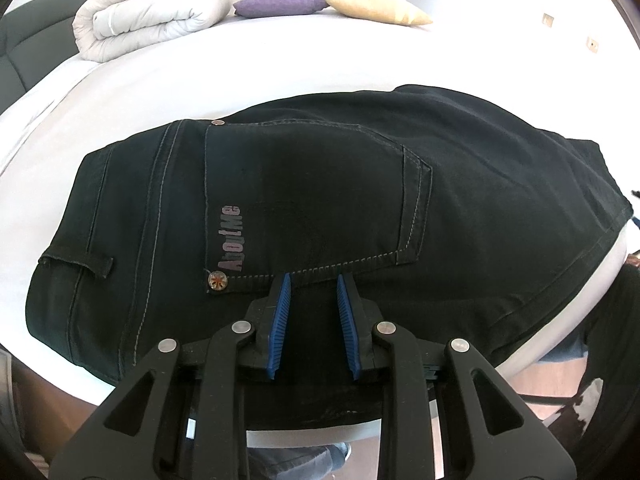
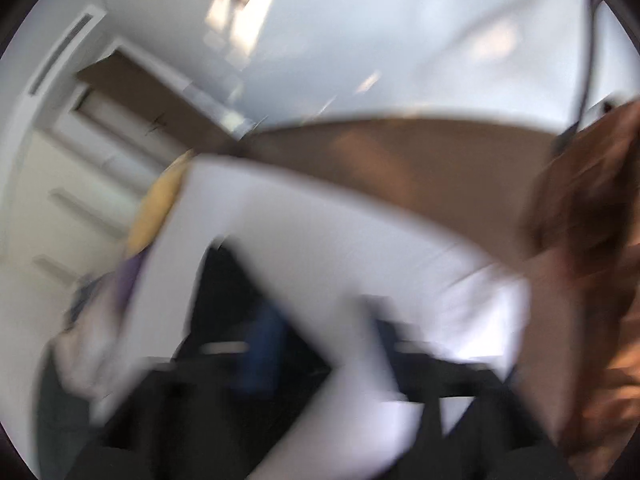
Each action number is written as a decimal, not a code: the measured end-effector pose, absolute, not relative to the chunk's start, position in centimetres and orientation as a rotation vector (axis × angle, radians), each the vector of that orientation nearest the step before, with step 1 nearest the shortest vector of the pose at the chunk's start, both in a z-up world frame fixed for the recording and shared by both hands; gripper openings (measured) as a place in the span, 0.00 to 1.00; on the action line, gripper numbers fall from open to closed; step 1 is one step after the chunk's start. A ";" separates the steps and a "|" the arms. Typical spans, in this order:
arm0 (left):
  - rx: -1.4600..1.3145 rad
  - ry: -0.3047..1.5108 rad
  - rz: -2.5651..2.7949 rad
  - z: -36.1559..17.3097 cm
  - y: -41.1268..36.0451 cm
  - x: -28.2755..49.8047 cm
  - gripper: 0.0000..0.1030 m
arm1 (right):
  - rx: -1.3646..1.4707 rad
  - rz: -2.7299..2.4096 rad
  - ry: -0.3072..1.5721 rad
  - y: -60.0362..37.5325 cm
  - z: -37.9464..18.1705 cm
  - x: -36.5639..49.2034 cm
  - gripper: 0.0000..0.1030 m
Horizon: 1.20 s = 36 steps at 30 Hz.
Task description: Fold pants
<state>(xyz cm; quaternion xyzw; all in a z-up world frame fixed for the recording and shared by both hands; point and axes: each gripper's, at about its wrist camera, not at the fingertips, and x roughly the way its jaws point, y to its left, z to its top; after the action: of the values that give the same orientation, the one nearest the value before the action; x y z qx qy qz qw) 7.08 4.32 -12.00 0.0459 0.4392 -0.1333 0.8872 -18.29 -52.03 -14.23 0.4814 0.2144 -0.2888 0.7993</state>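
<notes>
Black jeans (image 1: 320,184) lie folded on the white bed (image 1: 248,72), back pocket and a pale logo facing up, waistband to the left. My left gripper (image 1: 313,280) sits at their near edge, its blue pads (image 1: 282,312) a narrow gap apart with dark fabric between them, closed on a fold of the pants. The right wrist view is badly blurred. There my right gripper (image 2: 320,340) shows as two smeared fingers (image 2: 260,344) standing wide apart, open, with only white sheet between them. A dark patch of the pants (image 2: 224,280) lies just beyond its left finger.
A folded white duvet (image 1: 148,20), a purple cushion (image 1: 280,2) and a yellow cushion (image 1: 376,8) lie at the bed's far side. A dark headboard (image 1: 36,40) stands at the left. Brown floor (image 2: 400,152) lies beyond the bed edge. A person's legs (image 1: 580,360) show at lower right.
</notes>
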 end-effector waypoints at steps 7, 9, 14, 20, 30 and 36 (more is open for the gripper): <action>0.113 0.907 -0.268 -11.7 4.1 6.1 0.23 | 0.902 -0.165 0.522 -44.0 -8.7 -11.7 0.43; 0.115 0.908 -0.268 -11.7 4.0 5.7 0.23 | 0.887 0.022 0.602 -39.4 -9.0 -7.3 0.34; 0.152 0.904 -0.273 -11.4 4.0 4.8 0.23 | 0.815 0.262 0.796 -30.2 -10.5 1.6 0.30; 0.133 0.907 -0.285 -11.6 4.6 4.3 0.23 | 0.854 0.253 0.983 -28.9 -15.4 8.0 0.27; 0.122 0.902 -0.296 -11.5 5.4 4.7 0.23 | 1.090 -0.133 0.698 -46.0 -17.8 2.3 0.00; 0.118 0.898 -0.291 -11.6 5.4 4.8 0.23 | 1.009 -0.551 0.571 -53.2 -13.7 -6.6 0.18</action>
<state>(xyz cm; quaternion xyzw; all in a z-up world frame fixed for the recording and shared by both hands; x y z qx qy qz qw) 4.75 5.37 -11.64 0.0569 0.4322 -0.1400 0.8890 -6.60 -53.20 -13.73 0.4705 0.2664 -0.2571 0.8010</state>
